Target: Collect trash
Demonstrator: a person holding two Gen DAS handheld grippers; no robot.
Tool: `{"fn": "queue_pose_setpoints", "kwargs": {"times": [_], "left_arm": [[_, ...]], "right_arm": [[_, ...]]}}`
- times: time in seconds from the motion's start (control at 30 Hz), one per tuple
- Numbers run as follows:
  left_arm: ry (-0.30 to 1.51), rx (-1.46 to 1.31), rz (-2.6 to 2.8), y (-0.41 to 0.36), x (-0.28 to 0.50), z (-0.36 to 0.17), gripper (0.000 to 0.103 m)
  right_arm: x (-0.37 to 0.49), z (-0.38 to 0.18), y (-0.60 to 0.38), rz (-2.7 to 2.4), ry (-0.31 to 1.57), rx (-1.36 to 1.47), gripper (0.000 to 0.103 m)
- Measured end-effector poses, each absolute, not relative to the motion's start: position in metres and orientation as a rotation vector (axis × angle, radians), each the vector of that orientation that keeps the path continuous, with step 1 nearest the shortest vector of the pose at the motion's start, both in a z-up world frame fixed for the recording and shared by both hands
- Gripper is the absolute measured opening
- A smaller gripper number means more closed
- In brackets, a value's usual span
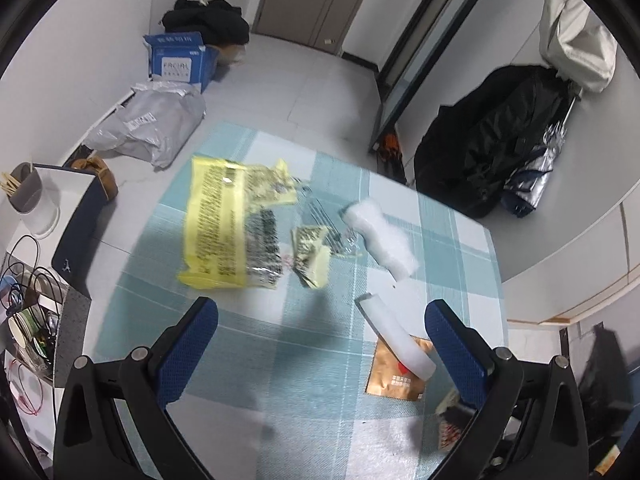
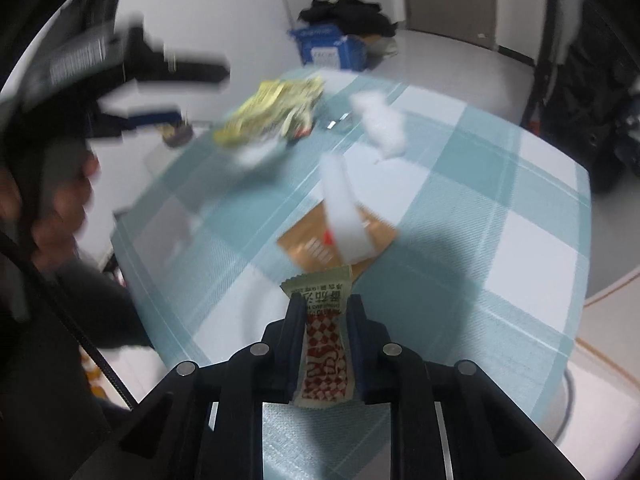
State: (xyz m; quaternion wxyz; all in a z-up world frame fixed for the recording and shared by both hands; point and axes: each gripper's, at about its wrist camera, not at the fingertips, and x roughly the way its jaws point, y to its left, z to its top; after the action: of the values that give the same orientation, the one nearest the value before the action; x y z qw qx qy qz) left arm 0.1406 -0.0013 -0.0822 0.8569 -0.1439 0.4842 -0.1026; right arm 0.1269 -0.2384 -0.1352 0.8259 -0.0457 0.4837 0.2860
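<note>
Right gripper (image 2: 324,304): black two-finger tool, jaws drawn close and pinching a small sachet (image 2: 325,360), red-and-white chequered with a pale green printed top, held upright between the pads. Table (image 2: 500,208): teal-and-white checked cloth. On it, just beyond the sachet, a brown packet (image 2: 308,246) with a white plastic strip (image 2: 344,208) lying across it; farther off, a crumpled yellow wrapper (image 2: 272,110) and a white wad (image 2: 382,120), both blurred. Left gripper (image 2: 192,92): upper left, blurred, held by a hand (image 2: 60,196). Floor beyond: blue carton (image 2: 332,46), dark clothing heap (image 2: 352,10).
</note>
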Motion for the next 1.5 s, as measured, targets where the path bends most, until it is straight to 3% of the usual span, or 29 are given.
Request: {"fn": "queue_pose_setpoints", "kwargs": {"times": [0.3, 0.33, 0.47, 0.67, 0.73, 0.77, 0.83, 0.9, 0.97, 1.07, 1.23, 1.43, 1.5], "left_arm": [[1.134, -0.202, -0.18, -0.036, 0.16, -0.108, 0.101], [1.143, -0.204, -0.181, -0.037, 0.161, -0.11, 0.101], [1.197, -0.214, -0.194, -0.047, 0.167, -0.12, 0.099], [1.248, -0.185, -0.208, -0.059, 0.169, -0.123, 0.074], [1.252, -0.173, -0.216, -0.064, 0.168, -0.121, 0.069], [1.25, -0.152, -0.21, -0.068, 0.167, -0.121, 0.06], [1.248, -0.127, -0.196, -0.072, 0.165, -0.12, 0.054], [1.257, -0.13, -0.204, -0.073, 0.164, -0.119, 0.048], [1.261, -0.128, -0.207, -0.074, 0.164, -0.118, 0.03], [1.259, -0.095, -0.2, -0.078, 0.166, -0.117, 0.02], [1.24, -0.08, -0.22, -0.076, 0.171, -0.114, 0.006], [1.232, -0.128, -0.223, -0.066, 0.172, -0.113, 0.003], [1.216, -0.145, -0.227, -0.062, 0.171, -0.11, 0.003]], "right_arm": [[0.133, -0.112, -0.268, 0.629, 0.952, 0.065, 0.012], [0.133, -0.111, -0.27, 0.63, 0.948, 0.07, 0.001], [0.136, -0.113, -0.28, 0.636, 0.962, 0.123, 0.0], [0.133, -0.116, -0.276, 0.661, 0.971, 0.085, 0.001], [0.131, -0.116, -0.275, 0.657, 0.96, 0.062, 0.003], [0.13, -0.117, -0.274, 0.651, 0.959, 0.05, 0.003], [0.129, -0.12, -0.272, 0.641, 0.965, 0.03, 0.004], [0.129, -0.123, -0.268, 0.637, 0.977, 0.008, 0.011], [0.128, -0.126, -0.264, 0.625, 0.98, -0.012, 0.031], [0.128, -0.13, -0.261, 0.608, 0.988, -0.033, 0.041], [0.133, -0.143, -0.256, 0.57, 1.022, -0.069, 0.043], [0.135, -0.151, -0.246, 0.538, 1.036, -0.137, 0.043], [0.133, -0.152, -0.24, 0.522, 1.022, -0.189, 0.032]]}}
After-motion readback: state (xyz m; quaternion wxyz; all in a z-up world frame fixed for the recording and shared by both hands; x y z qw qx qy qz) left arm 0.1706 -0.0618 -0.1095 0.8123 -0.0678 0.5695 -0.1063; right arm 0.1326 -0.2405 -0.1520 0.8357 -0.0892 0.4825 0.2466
